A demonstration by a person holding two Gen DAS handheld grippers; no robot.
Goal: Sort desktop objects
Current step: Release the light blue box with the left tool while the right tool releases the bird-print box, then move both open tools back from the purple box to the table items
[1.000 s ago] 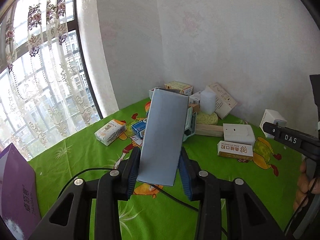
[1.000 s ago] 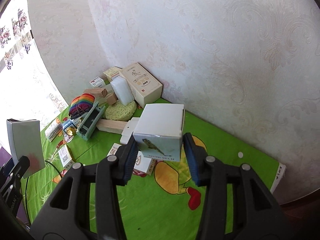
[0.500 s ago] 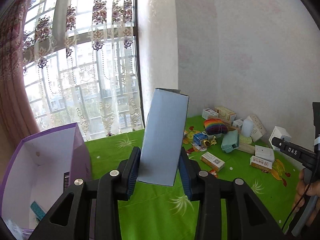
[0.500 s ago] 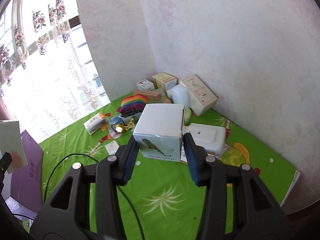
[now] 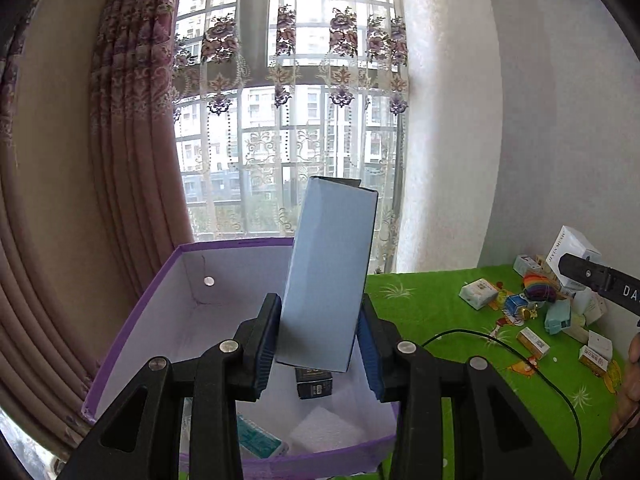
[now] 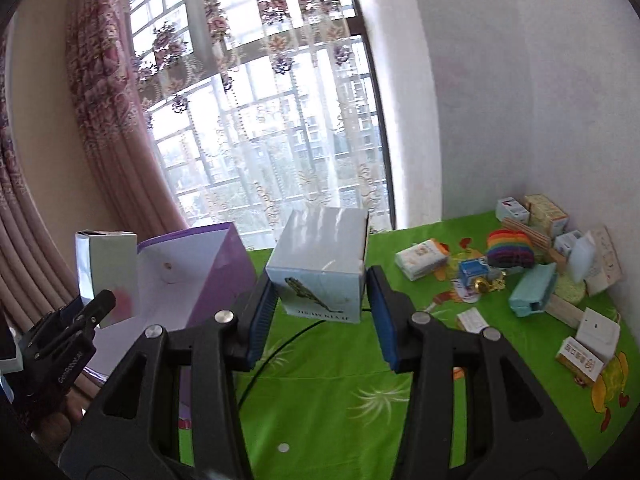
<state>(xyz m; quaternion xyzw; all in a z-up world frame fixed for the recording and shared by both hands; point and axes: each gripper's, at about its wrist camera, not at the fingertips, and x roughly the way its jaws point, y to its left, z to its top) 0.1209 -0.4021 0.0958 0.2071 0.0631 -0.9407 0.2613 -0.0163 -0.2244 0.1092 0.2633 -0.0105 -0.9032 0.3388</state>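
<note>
Left tool (image 5: 318, 338): both blue pads pressed against the lower sides of one tall pale-blue carton (image 5: 328, 276), held upright with a slight tilt, directly above the open purple storage box (image 5: 132, 328). Right tool (image 6: 322, 312): pads clamped on one white cube box (image 6: 320, 264) with a bird print on its near face, held over the green tabletop (image 6: 320, 380), just right of the purple box.

Counts. Tools: 2, each holding 1 box. Storage boxes: 1, white inside, purple outside. Inside it, the left wrist view shows 3 items: one dark box (image 5: 314, 384), one white block (image 5: 326, 434), one teal-printed pack (image 5: 256, 438).

Loose items at the far right corner of the tabletop, right wrist view: one rainbow-striped bundle (image 6: 510, 248), one pale teal case (image 6: 534, 290), one small blue box (image 6: 472, 270), one white-and-orange packet (image 6: 420, 258), one yellow sponge (image 6: 572, 288), one flat white box (image 6: 598, 328), one red-lettered carton (image 6: 580, 362), one small white card box (image 6: 472, 320). Further cartons against the wall are too crowded to count.

View differences. Only the left wrist view looks down into the storage box and shows its contents. Only the right wrist view resolves the corner pile item by item; it also shows the left tool from the side with the carton over the box opening. A black cable (image 5: 516, 354) lies across the tabletop in both views.
</note>
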